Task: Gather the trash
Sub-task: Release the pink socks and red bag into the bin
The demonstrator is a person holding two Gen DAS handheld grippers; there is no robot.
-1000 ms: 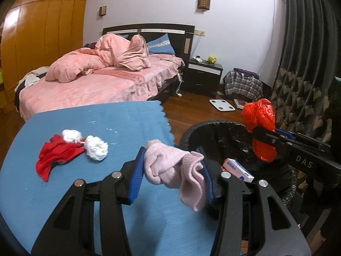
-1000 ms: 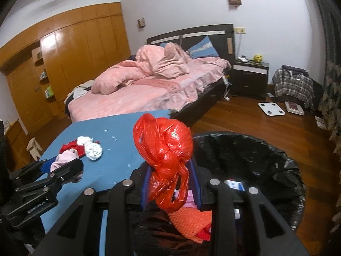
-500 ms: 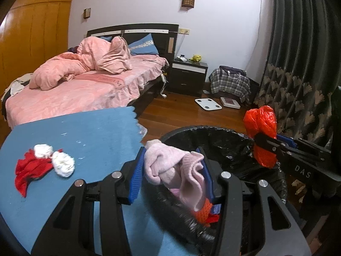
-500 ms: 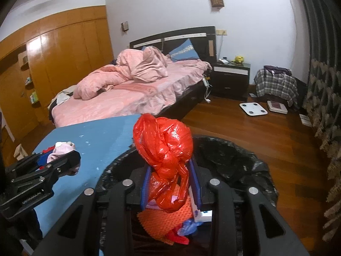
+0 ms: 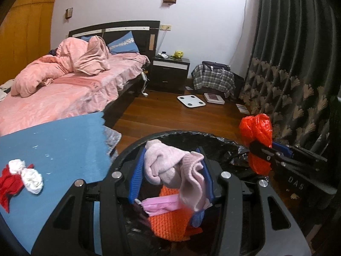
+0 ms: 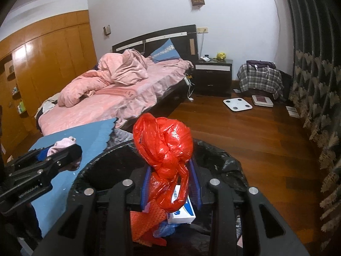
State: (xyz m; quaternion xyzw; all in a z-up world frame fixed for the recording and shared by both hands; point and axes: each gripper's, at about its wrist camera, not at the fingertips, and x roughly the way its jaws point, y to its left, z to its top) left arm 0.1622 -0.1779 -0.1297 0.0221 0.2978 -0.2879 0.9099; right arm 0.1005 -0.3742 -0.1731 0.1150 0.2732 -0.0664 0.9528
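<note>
Left gripper (image 5: 171, 177) is clenching a pale pink sock (image 5: 174, 170) between its blue pads (image 5: 136, 179); the sock is bunched up between the fingers and one end is drooping below them, hanging directly over the open mouth of the black-lined trash bin (image 5: 191, 134). Off to its left, on the blue tablecloth (image 5: 64, 140), a red cloth (image 5: 10, 181) is lying with two white wads (image 5: 32, 180) resting against it, well apart from the gripper. Inside the bin, under the sock, an orange knitted piece (image 5: 170, 224) and a pink plastic scrap (image 5: 159, 204) are showing.

Right gripper (image 6: 171, 183) is squeezing a knotted red plastic bag (image 6: 164, 147), the knot bulging above the blue pads (image 6: 146, 189) and the tail dangling between them, also over the bin (image 6: 223, 162). A white and blue carton (image 6: 181, 213) is lying in the bin just beneath the bag.

Compared with a second ago, the left gripper has swung from above the blue table to over the bin, so the red cloth and white wads are sitting farther left and nearer the frame edge. The right gripper has been keeping its grip on the bag and has come farther over the bin.

White letters "DAS" are readable on the right gripper's side in the left wrist view. The printing on the carton is too blurred to read.
</note>
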